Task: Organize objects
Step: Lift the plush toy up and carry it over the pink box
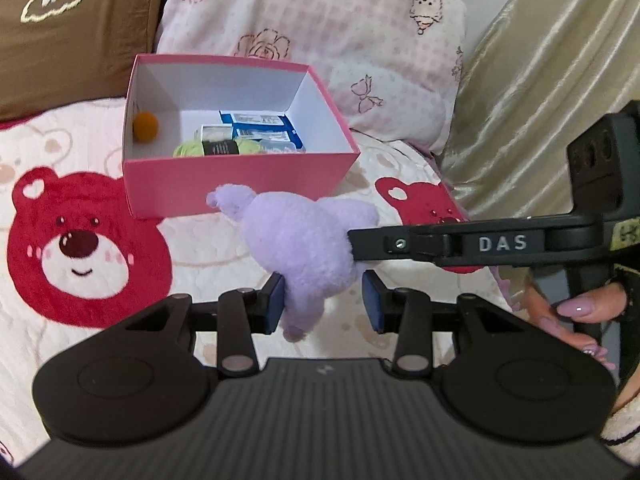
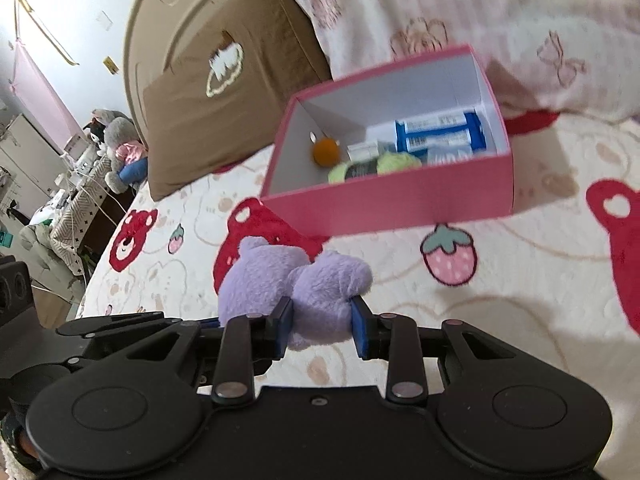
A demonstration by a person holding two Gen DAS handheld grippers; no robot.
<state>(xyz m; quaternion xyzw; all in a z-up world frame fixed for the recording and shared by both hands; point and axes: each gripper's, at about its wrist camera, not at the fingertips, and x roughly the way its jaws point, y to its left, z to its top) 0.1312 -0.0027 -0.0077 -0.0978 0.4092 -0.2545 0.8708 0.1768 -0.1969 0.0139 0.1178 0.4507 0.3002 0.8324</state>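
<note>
I hold a gripper in each hand above a bed, and both grip one lilac plush toy point(image 1: 298, 236) that hangs in the air just in front of an open pink box point(image 1: 240, 184).

My left gripper point(image 1: 323, 300) has its blue-padded fingers point(image 1: 275, 300) around the toy's lower part. The left pad touches the plush; the right pad stands a little clear of it, so I cannot tell how firmly this pair pinches.

My right gripper point(image 2: 322, 328) pinches a rounded lump of the same toy, with both blue pads point(image 2: 285, 326) pressed into the fur. In the left wrist view this gripper reaches in from the right, its black finger against the toy's side, and a hand point(image 1: 576, 312) with long pale painted nails holds its handle.

The pink box sits on the bedspread point(image 1: 80, 184), which is cream with red bear faces and strawberries. Its inside is white. In it lie a small orange pompom point(image 1: 146, 126) near the left wall, a skein of light green yarn point(image 1: 188, 148) with a dark label, and blue and white packets point(image 1: 264, 128) to the right.

Behind the box lean a brown pillow point(image 1: 72, 28) with a white cloud motif and a pale pink pillow point(image 1: 320, 28) printed with roses and bows. The right wrist view is blurred and shows cluttered furniture and a grey plush point(image 2: 116, 128) beyond the bed's edge.
</note>
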